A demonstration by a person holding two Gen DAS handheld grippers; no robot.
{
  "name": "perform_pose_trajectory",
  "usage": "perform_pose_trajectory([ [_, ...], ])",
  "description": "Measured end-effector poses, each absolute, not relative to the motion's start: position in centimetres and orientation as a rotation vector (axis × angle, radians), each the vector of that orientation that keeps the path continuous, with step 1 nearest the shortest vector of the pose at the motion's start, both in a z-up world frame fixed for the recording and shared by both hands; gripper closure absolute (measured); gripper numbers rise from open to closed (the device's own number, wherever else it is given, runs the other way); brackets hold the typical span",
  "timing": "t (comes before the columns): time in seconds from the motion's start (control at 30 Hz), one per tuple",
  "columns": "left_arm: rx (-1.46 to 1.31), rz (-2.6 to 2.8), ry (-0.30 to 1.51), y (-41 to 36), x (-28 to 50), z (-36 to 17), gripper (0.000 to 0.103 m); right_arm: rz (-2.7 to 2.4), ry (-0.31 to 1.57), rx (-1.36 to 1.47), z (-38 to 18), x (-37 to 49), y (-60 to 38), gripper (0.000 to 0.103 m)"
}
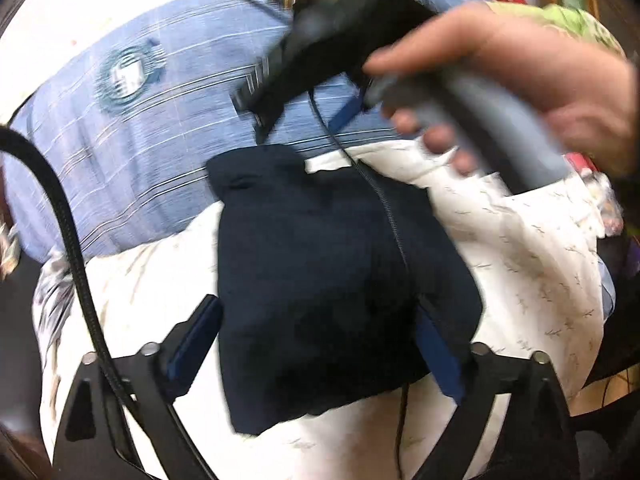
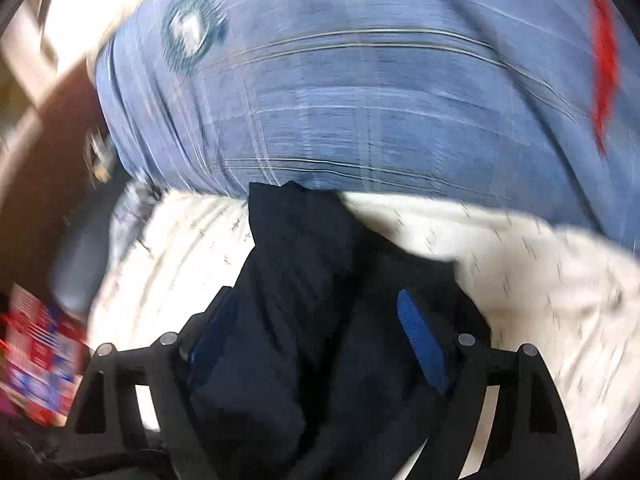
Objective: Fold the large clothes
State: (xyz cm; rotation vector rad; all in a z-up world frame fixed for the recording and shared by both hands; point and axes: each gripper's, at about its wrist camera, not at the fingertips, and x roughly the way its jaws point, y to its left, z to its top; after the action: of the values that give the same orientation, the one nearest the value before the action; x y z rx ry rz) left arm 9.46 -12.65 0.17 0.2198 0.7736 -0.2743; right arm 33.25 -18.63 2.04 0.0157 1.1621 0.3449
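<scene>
Nearest the left wrist camera, the left gripper has its blue-padded fingers spread wide, one on each side of a folded dark navy garment; they close on nothing. The garment lies on a white printed sheet, its long axis running straight away from the camera, the narrower far end reaching the edge of a blue striped cloth with a round emblem. A thin black cable crosses the garment lengthways.

Farther off in that view, the person's right hand grips a grey handle, and the right gripper hangs above the blue striped cloth, blurred.

In the right wrist view, the right gripper also stands wide open, its fingers apart over the dark navy garment, which here looks bunched and runs from between the fingers away toward the blue striped cloth. Whether the pads touch the fabric cannot be told. The white printed sheet lies on both sides.
</scene>
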Motion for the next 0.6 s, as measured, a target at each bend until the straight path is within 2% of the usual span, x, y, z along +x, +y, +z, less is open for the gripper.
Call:
perform_pose_trajectory([
  [0.1,0.184,-0.243,0.797,-11.7,9.9,0.1,0.008,0.342,1.271,0.035,-2.4,35.8,-15.8,0.023],
  [0.13,0.162,-0.243,0.799,-11.2,10.1,-0.1,0.008,0.337,1.304,0.025,-3.6,36.1,-16.1,0.028],
  [0.17,0.150,-0.243,0.797,-10.7,10.3,-0.2,0.008,0.321,1.348,0.026,-5.4,36.3,-15.8,0.051],
  [0.2,0.147,-0.236,0.798,-10.2,10.1,-0.3,0.008,0.319,1.360,0.047,-6.1,36.1,-16.5,0.066],
  [0.23,0.141,-0.230,0.800,-9.7,10.2,-0.5,0.008,0.313,1.353,0.068,-6.4,35.9,-16.8,0.079],
  [0.27,0.128,-0.232,0.805,-9.5,10.6,-0.6,0.008,0.319,1.328,0.086,-6.2,35.5,-17.4,0.082],
  [0.4,0.077,-0.268,0.815,-9.4,11.2,-0.1,0.008,0.314,1.300,0.206,-4.0,34.1,-21.6,0.087],
  [0.6,0.168,-0.290,0.808,-12.1,12.8,0.4,0.007,0.262,1.303,0.111,-3.0,33.2,-24.1,0.087],
])
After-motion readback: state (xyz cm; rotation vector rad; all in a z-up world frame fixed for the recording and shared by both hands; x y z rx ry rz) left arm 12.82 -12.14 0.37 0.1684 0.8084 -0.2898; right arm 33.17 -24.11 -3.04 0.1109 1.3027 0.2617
